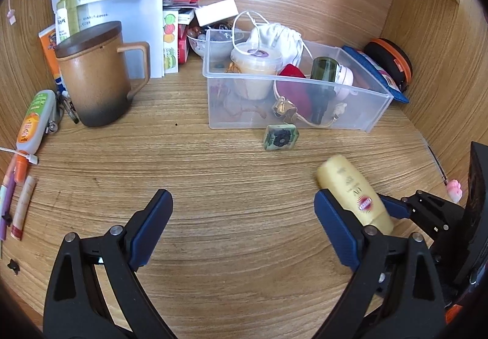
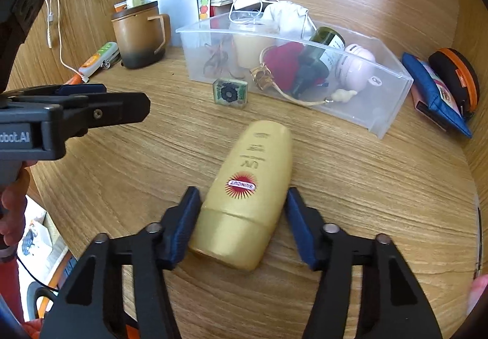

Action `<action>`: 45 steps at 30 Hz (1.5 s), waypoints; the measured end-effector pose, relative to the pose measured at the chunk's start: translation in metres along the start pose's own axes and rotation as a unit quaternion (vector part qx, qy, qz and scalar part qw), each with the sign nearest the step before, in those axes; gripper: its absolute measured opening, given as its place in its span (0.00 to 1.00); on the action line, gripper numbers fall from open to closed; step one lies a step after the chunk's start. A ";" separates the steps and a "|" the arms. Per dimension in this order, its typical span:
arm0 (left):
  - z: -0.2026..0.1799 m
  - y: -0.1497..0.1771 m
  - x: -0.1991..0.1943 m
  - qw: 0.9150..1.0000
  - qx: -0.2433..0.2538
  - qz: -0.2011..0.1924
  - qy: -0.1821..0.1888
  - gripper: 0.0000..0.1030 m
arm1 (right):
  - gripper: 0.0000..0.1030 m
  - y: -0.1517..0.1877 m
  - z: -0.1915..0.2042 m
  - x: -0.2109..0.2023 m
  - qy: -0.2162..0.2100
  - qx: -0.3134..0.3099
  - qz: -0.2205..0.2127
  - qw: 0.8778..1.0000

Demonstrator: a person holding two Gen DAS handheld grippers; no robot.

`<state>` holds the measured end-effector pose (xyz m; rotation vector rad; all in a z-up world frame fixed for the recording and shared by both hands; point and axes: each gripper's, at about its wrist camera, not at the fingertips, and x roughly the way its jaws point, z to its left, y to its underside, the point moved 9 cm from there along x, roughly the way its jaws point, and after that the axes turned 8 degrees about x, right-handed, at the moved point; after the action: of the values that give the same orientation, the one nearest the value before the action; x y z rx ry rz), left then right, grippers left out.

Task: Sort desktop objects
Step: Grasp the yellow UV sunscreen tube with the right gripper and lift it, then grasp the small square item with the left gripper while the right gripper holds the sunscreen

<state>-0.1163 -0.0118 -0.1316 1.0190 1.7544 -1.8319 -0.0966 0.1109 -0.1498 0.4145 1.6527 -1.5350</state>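
A yellow sunscreen bottle (image 2: 247, 186) lies on the wooden desk, cap end towards me. My right gripper (image 2: 242, 197) straddles its lower half, and both blue pads rest against its sides. In the left wrist view the same bottle (image 1: 350, 186) lies at the right, with the right gripper's fingers (image 1: 393, 208) beside it. My left gripper (image 1: 244, 211) stands open over bare desk with nothing between its fingers. From the right wrist it shows side-on at the left (image 2: 91, 107). A clear plastic bin (image 2: 393, 104) behind the bottle holds several items.
A small green square trinket (image 1: 280, 137) lies just in front of the bin (image 1: 299, 80). A brown lidded mug (image 1: 94, 80), tubes and pens line the left side. A blue pouch (image 2: 433, 95) and an orange-trimmed case (image 2: 457, 76) sit at the right. Wooden walls enclose the desk.
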 end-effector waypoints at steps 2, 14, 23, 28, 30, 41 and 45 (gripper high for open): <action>-0.001 0.000 0.005 1.000 -0.002 0.005 0.005 0.92 | 0.41 0.000 -0.004 0.000 -0.002 0.002 0.000 1.000; -0.027 -0.027 0.046 0.999 0.009 0.038 0.033 0.92 | 0.41 -0.018 -0.054 0.002 0.015 0.052 -0.002 0.999; -0.035 -0.045 0.081 0.997 -0.004 0.066 0.030 0.68 | 0.36 -0.039 -0.078 -0.005 0.017 0.074 -0.019 0.997; -0.037 -0.047 0.084 0.998 0.001 0.065 0.019 0.56 | 0.20 -0.044 -0.080 -0.007 0.007 0.071 -0.020 0.997; -0.037 -0.048 0.084 0.998 0.001 0.063 0.016 0.51 | 0.20 -0.045 -0.081 -0.006 0.005 0.070 -0.016 0.997; -0.039 -0.046 0.083 0.998 0.009 0.053 0.017 0.35 | 0.22 -0.054 -0.082 0.006 -0.015 0.074 0.005 0.997; -0.032 -0.044 0.076 0.999 0.006 0.046 0.021 0.33 | 0.23 -0.057 -0.080 0.014 -0.022 0.082 0.017 0.996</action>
<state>-0.1904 0.0400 -0.1559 1.1322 1.6919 -1.7790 -0.1736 0.1702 -0.1286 0.4902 1.4851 -1.6496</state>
